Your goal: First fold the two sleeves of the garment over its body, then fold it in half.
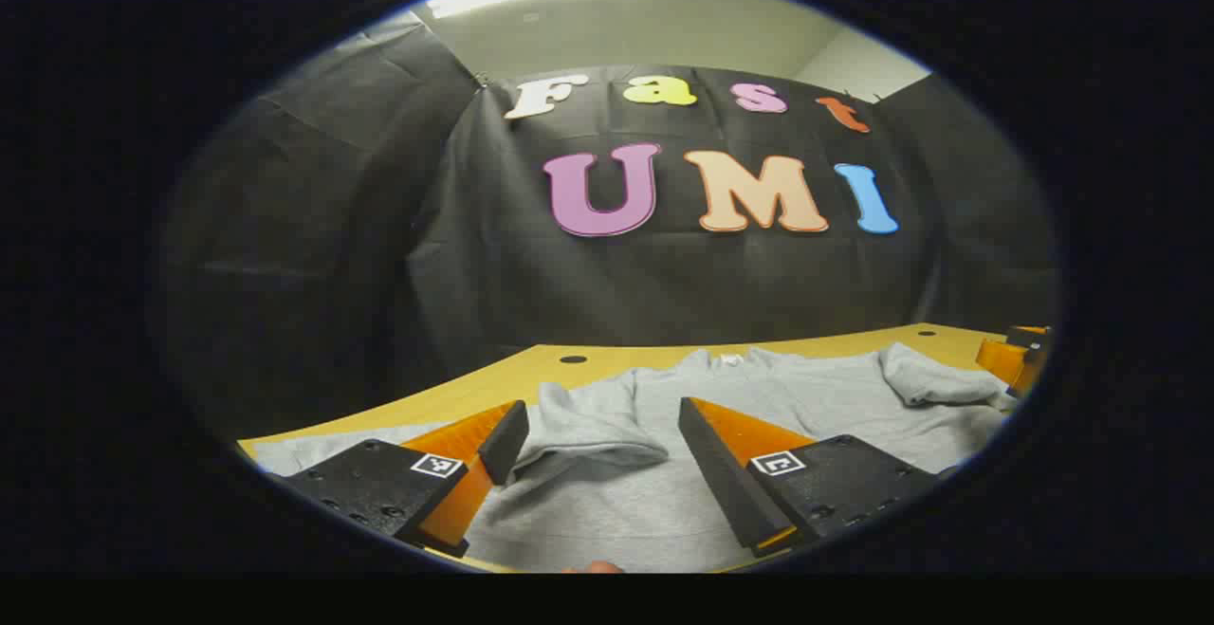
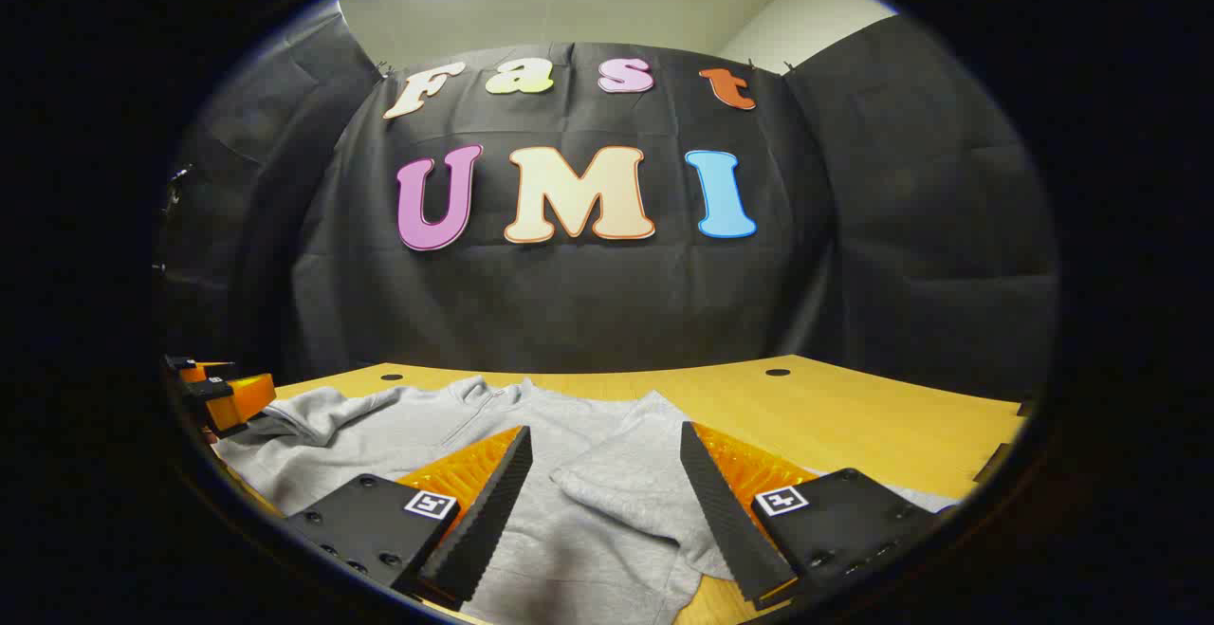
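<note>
Since both sleeves [image 1: 588, 416] already lie folded over the garment [image 2: 569, 549], spread on the table [image 2: 854, 416] at 6 o'clock in both views, only the halving seems left; the left gripper [image 1: 602, 440] and right gripper [image 2: 607, 473] hover wide, empty.

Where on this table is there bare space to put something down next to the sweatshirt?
Bare wood runs along the table between the grey sweatshirt and the black cloth wall, widest on its right in the right gripper view. A narrower strip lies by the left sleeve. The middle is crowded: garment, with both grippers' open fingers over it.
</note>
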Available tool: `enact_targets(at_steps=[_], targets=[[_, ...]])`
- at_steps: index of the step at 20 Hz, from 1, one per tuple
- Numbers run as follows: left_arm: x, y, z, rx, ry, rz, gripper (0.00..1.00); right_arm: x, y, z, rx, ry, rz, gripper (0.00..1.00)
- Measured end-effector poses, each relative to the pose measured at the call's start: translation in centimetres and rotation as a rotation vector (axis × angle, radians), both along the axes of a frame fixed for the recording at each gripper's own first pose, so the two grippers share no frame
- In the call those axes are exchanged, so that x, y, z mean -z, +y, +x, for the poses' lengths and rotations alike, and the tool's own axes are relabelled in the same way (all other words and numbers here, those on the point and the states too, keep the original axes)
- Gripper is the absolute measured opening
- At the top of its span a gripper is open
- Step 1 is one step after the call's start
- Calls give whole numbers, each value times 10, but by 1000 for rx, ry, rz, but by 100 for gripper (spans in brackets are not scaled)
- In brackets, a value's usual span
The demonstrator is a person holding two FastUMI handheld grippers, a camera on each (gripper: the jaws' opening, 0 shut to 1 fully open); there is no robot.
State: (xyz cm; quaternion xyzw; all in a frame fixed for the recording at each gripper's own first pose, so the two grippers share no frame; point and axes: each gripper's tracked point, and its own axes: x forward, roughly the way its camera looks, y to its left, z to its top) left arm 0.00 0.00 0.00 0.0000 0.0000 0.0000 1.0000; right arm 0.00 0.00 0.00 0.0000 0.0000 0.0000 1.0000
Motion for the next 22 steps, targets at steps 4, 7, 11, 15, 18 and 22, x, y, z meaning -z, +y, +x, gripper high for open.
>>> enact_targets(at_steps=[4,7,11,15,18,22], targets=[[2,-5,-6,44,-7,-5,94,1,18,-2,-104,7,9,98],[3,1,-5,16,0,-7,94,0,25,-5,-159,10,12,98],[3,-1,-5,19,-1,-4,94,1,24,-4,-164,11,11,99],[4,0,-5,8,-1,-5,94,1,24,-5,-158,10,11,98],[3,0,-5,4,-2,-5,94,0,21,-3,-143,7,10,98],[3,0,-5,4,-3,-5,95,0,17,-2,-123,4,8,98]])
